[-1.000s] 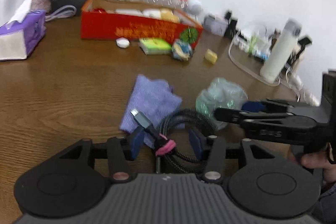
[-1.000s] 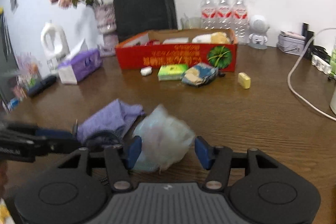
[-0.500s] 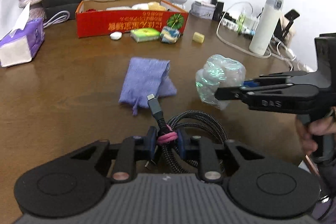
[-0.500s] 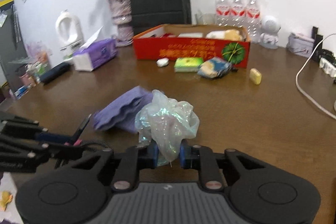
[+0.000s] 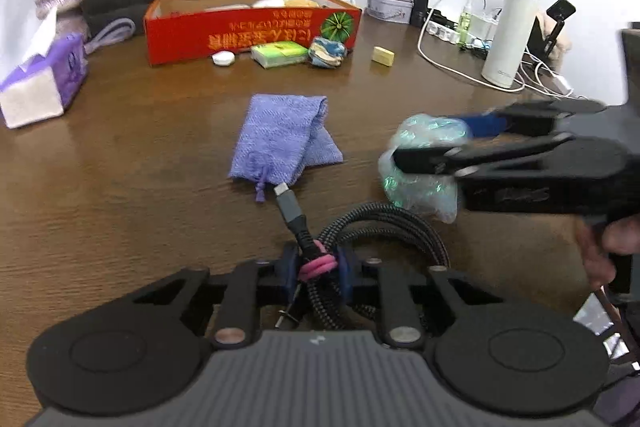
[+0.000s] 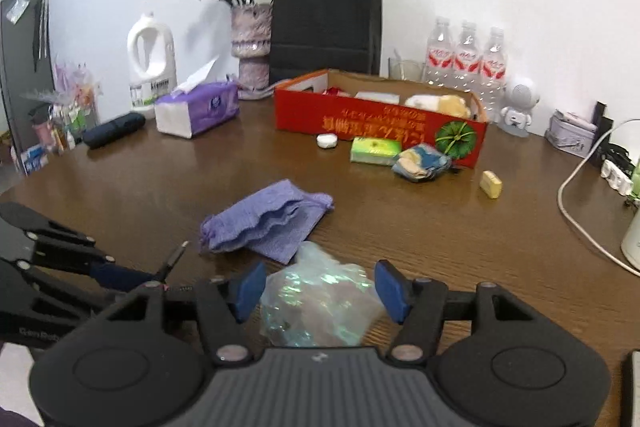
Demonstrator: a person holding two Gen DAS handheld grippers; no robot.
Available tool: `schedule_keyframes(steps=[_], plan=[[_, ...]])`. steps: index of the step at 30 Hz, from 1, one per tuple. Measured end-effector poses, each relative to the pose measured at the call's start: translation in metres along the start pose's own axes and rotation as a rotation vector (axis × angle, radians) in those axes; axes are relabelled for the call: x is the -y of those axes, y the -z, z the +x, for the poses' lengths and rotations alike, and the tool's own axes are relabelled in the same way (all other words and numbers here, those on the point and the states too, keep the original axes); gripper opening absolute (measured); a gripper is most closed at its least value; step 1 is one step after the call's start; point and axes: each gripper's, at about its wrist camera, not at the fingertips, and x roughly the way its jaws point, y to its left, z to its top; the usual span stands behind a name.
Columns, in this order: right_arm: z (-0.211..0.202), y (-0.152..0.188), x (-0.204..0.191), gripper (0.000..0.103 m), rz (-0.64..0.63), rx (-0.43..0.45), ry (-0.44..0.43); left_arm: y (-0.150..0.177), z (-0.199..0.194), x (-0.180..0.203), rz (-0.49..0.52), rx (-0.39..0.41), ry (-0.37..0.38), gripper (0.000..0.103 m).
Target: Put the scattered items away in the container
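My left claw (image 5: pixel 318 273) holds the coiled cable (image 5: pixel 384 227) narrow; my right claw (image 6: pixel 320 287) is opening around the plastic bag (image 6: pixel 316 307), so I re-close it before carrying to the red box (image 6: pixel 380 119) far ahead

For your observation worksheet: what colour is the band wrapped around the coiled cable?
Pink. The band shows best in the left wrist view, around the cable.

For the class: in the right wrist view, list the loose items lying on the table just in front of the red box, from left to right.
White round case → green packet → blue and cream bundle → small yellow block.
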Motion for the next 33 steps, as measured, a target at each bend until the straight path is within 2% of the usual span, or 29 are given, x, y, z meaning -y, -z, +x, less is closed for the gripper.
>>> schedule_keyframes(steps=[1, 3, 6, 9, 15, 20, 22, 26, 30, 33], plan=[[0.009, 0.001, -0.002, 0.045, -0.003, -0.028, 0.005, 0.002, -0.003, 0.003, 0.006, 0.025, -0.021, 0.021], [0.015, 0.004, -0.007, 0.043, -0.020, -0.026, 0.023, 0.006, -0.012, 0.009, 0.017, 0.087, -0.059, 0.020], [0.016, 0.001, -0.011, 0.038, -0.027, -0.041, 0.028, 0.007, -0.029, 0.009, -0.012, 0.190, -0.062, 0.020], [0.002, -0.001, -0.004, 0.036, 0.011, -0.005, 0.032, 0.001, -0.046, 0.011, -0.032, 0.294, -0.115, 0.020], [-0.053, -0.016, 0.009, 0.037, 0.082, 0.234, 0.085, -0.011, -0.080, 0.017, -0.053, 0.515, -0.163, 0.020], [-0.094, -0.001, 0.009, 0.039, 0.120, 0.510, 0.132, 0.002, -0.100, 0.028, -0.061, 0.715, -0.230, 0.020], [-0.104, 0.016, 0.002, 0.039, 0.128, 0.581, 0.148, 0.008, -0.098, 0.029, -0.098, 0.723, -0.243, 0.020], [-0.101, 0.028, -0.005, 0.039, 0.113, 0.600, 0.166, 0.005, -0.078, 0.028, -0.130, 0.676, -0.229, 0.020], [-0.079, 0.006, 0.009, 0.040, 0.135, 0.561, 0.166, -0.026, -0.057, 0.014, -0.124, 0.678, -0.216, 0.021], [-0.054, -0.023, 0.027, 0.040, 0.176, 0.521, 0.156, -0.070, -0.034, 0.000, -0.114, 0.685, -0.203, 0.021]])
